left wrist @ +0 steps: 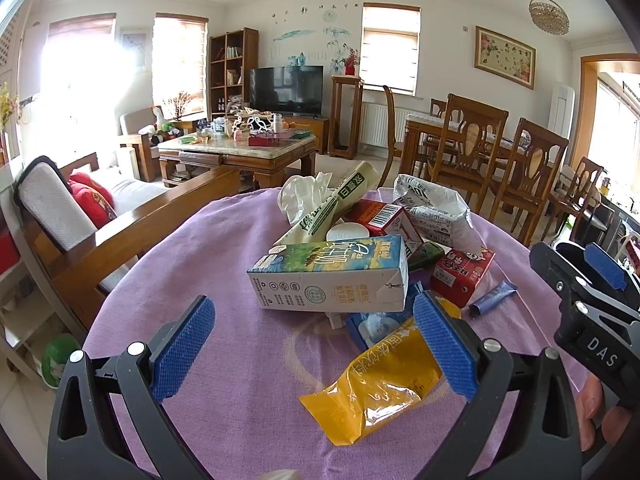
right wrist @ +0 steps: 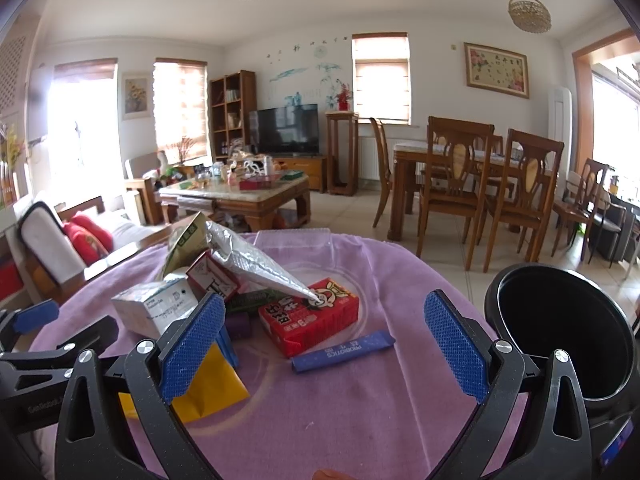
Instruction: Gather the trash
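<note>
A heap of trash lies on the purple cloth [left wrist: 224,340] of a round table. In the left wrist view a milk carton [left wrist: 332,276] lies on its side, with a yellow pouch [left wrist: 380,384] in front of it, a red box [left wrist: 460,276] and a blue tube [left wrist: 494,298] to the right, and white tissue [left wrist: 304,192] behind. My left gripper [left wrist: 316,350] hovers open over the cloth before the pile. In the right wrist view my right gripper [right wrist: 324,348] is open above the blue sachet [right wrist: 344,354], near the red box [right wrist: 310,318] and a silver bag [right wrist: 256,264].
A black bin [right wrist: 568,336] stands at the table's right edge. A wooden sofa with red cushions [left wrist: 92,200] is on the left, a coffee table [left wrist: 236,152] behind, and dining chairs [left wrist: 532,176] to the right. The right gripper's body [left wrist: 592,300] shows at the right.
</note>
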Demonstrator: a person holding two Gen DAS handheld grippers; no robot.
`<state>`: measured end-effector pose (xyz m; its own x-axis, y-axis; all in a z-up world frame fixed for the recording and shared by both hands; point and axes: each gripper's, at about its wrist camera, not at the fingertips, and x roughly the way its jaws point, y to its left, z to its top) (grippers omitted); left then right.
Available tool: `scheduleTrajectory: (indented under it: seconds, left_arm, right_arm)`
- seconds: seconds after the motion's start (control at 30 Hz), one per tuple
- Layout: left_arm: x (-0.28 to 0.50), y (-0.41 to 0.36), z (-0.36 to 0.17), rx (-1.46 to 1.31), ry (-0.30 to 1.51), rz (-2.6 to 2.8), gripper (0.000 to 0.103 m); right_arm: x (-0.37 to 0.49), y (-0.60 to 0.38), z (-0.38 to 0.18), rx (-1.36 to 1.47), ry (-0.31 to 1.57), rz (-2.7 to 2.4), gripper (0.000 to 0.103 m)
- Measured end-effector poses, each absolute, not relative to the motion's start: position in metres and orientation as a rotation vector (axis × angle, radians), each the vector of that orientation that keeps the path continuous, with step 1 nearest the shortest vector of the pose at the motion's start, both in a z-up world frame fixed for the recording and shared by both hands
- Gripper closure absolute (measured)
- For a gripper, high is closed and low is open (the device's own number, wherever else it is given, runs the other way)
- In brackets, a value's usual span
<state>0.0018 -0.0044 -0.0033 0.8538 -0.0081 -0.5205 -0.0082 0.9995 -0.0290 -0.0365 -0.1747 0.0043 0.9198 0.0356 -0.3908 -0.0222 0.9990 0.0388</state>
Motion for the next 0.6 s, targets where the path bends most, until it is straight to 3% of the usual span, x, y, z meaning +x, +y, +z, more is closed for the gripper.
scheduleTrajectory:
  seconds: [0.6]
  left_arm:
    - [0.0027, -0.0032, -0.0037, -0.033, 0.552, -0.001, 0.005]
  right_arm:
    - [-0.0364, -0.1729, 0.0019, 0.045, 0.406, 0.033, 0.004]
